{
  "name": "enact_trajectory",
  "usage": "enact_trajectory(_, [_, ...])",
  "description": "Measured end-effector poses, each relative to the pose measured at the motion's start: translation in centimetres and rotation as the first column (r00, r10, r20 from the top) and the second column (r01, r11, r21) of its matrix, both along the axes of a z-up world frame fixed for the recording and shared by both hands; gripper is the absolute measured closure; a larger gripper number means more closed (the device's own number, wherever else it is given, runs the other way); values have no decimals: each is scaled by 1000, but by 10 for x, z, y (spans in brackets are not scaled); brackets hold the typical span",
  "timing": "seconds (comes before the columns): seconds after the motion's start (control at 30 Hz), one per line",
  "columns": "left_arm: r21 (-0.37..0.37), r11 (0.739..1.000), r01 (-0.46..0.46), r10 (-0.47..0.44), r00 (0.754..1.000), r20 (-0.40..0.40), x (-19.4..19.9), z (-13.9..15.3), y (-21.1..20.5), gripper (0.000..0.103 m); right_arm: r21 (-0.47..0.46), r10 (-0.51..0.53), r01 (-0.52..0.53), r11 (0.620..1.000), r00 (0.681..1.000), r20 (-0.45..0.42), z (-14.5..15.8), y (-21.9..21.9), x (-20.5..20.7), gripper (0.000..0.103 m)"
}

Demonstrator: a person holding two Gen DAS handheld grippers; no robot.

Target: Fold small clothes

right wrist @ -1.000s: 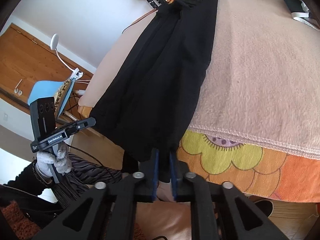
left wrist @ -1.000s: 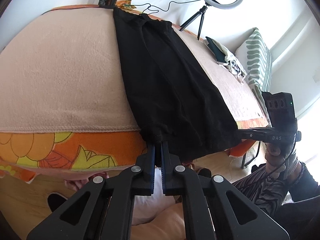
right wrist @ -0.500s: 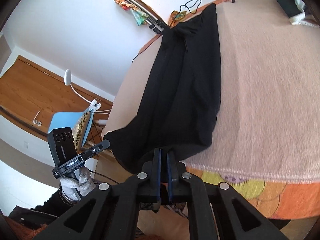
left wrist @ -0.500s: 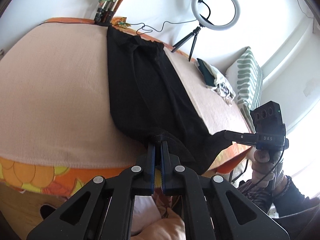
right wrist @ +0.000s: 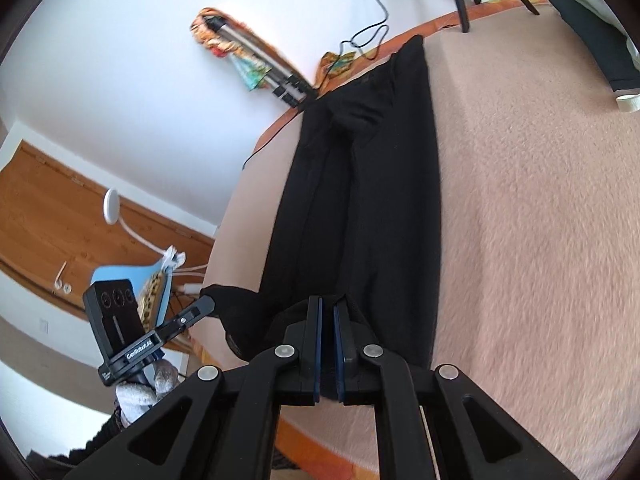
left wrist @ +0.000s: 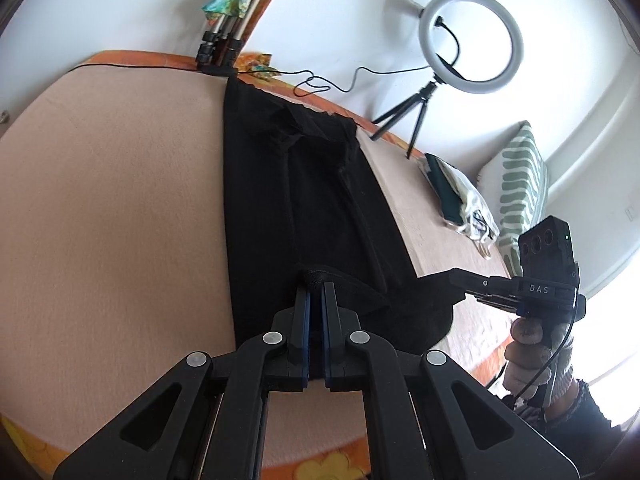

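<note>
A long black garment point(left wrist: 304, 200) lies lengthwise down a beige blanket point(left wrist: 112, 220) on the bed; it also shows in the right wrist view point(right wrist: 368, 184). My left gripper point(left wrist: 316, 288) is shut on one near corner of its hem, lifted off the blanket. My right gripper point(right wrist: 328, 304) is shut on the other near corner. Each gripper shows in the other's view, the right point(left wrist: 472, 284) and the left point(right wrist: 200, 308), with the hem stretched between them above the blanket.
A ring light on a tripod point(left wrist: 468, 40) stands at the far edge of the bed. A small pile of clothes point(left wrist: 460, 196) and a striped pillow point(left wrist: 520, 184) lie at the right. A bundle of tripod legs point(left wrist: 220, 48) sits at the far end. A cable point(left wrist: 328, 84) runs beside it.
Both grippers have lifted the garment's near hem from over the bed's front edge and carried it forward over the blanket toward the far end. The near part now folds over itself.
</note>
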State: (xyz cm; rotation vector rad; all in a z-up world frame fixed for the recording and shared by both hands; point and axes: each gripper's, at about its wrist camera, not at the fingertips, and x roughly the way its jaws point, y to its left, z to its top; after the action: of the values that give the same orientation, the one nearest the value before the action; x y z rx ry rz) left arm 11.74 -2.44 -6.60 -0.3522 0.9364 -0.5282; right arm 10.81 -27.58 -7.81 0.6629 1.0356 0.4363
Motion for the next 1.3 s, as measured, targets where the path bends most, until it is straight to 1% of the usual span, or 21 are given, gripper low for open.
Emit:
enact_trajectory(0.17, [9, 1000, -15, 16, 1000, -21, 24, -11, -2, 100, -1, -78, 78, 997, 996, -50, -20, -14, 21, 100])
enact_trajectory(0.27, [12, 1000, -24, 25, 999, -44, 33, -20, 0, 100, -2, -84, 84, 996, 994, -63, -26, -17, 25, 100])
enact_trajectory(0.4, [20, 999, -29, 31, 998, -54, 41, -27, 0, 100, -33, -78, 76, 997, 995, -57, -28, -14, 32, 100])
enact_trajectory(0.5, [12, 999, -29, 30, 997, -67, 44, -29, -1, 99, -63, -75, 72, 995, 996, -48, -27, -12, 34, 100])
enact_trajectory(0.53, [13, 999, -33, 34, 997, -72, 44, -29, 0, 96, -73, -72, 69, 995, 997, -41, -26, -11, 37, 97])
enact_trajectory(0.57, [6, 999, -38, 39, 996, -75, 44, -27, 2, 89, -86, -68, 65, 994, 997, -35, -24, -11, 39, 95])
enact_trajectory(0.6, [-2, 999, -46, 46, 996, -73, 45, -25, 5, 85, -101, -59, 56, 993, 998, -20, -19, -11, 38, 91])
enact_trajectory(0.63, [-7, 998, -56, 55, 996, -66, 44, -22, 9, 79, -117, -55, 55, 992, 998, 4, -17, -10, 39, 88])
enact_trajectory(0.67, [-12, 998, -59, 59, 997, -49, 41, -18, 14, 79, -141, -46, 50, 989, 998, 35, -11, -10, 36, 81])
enact_trajectory(0.7, [-4, 998, -56, 56, 998, -21, 38, -13, 19, 79, -174, -24, 36, 984, 997, 68, -5, -9, 33, 80])
enact_trajectory(0.73, [16, 999, -49, 49, 999, 3, 34, -9, 22, 79, -202, 3, 15, 979, 996, 87, -1, -7, 31, 79])
enact_trajectory(0.77, [37, 998, -42, 41, 999, 17, 32, -8, 24, 79, -231, 33, -10, 973, 995, 96, 1, -6, 29, 76])
enact_trajectory(0.83, [72, 997, -3, 1, 1000, 24, 27, -7, 26, 79, -309, 98, -58, 949, 989, 113, 4, 0, 23, 75])
enact_trajectory(0.87, [80, 997, 24, -25, 1000, 16, 23, -8, 26, 79, -328, 123, -81, 941, 986, 110, 4, 3, 20, 75])
enact_trajectory(0.9, [82, 995, 55, -56, 998, 10, 19, -9, 24, 78, -328, 154, -112, 938, 983, 103, 3, 5, 17, 75])
enact_trajectory(0.97, [106, 990, 94, -95, 995, -1, 13, -13, 17, 79, -295, 213, -180, 939, 973, 86, 1, 9, 11, 77])
enact_trajectory(1.03, [122, 982, 147, -144, 989, -31, 9, -21, 6, 79, -311, 274, -238, 920, 959, 76, -1, 19, 6, 78])
enact_trajectory(1.13, [132, 971, 197, -190, 979, -68, 10, -31, -10, 79, -328, 345, -308, 893, 937, 61, -7, 36, 6, 80])
enact_trajectory(1.23, [161, 962, 223, -212, 974, -83, 15, -37, -26, 79, -372, 390, -350, 860, 920, 38, -15, 54, 11, 80])
enact_trajectory(1.3, [159, 961, 224, -212, 973, -90, 19, -39, -31, 79, -393, 394, -353, 849, 919, 25, -19, 59, 15, 80])
